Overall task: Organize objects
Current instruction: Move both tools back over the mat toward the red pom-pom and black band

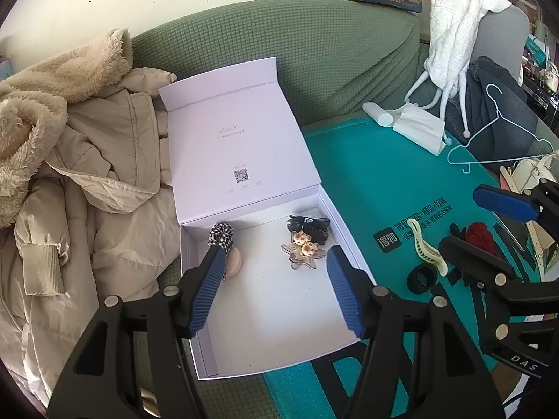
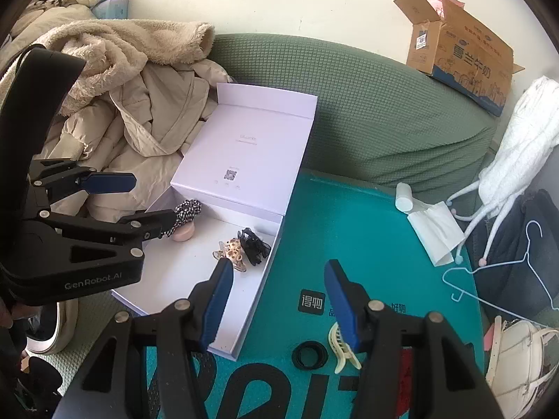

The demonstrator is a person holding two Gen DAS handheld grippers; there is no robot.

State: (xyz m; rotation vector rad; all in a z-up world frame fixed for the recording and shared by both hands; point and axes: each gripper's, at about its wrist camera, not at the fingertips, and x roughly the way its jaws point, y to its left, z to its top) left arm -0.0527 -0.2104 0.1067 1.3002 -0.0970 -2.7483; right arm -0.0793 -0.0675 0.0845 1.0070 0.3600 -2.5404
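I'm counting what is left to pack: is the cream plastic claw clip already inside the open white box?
No: the cream plastic claw clip lies on the teal mat, outside the open white box.

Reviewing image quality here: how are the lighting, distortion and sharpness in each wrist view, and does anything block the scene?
Left wrist view: even daylight, strong fisheye bending with dark corner vignette, white box sharp, soft shadows inside; the left gripper fills the bottom. Right wrist view: same curvature, wall slightly washed out, the right gripper covers part of the cream claw clip.
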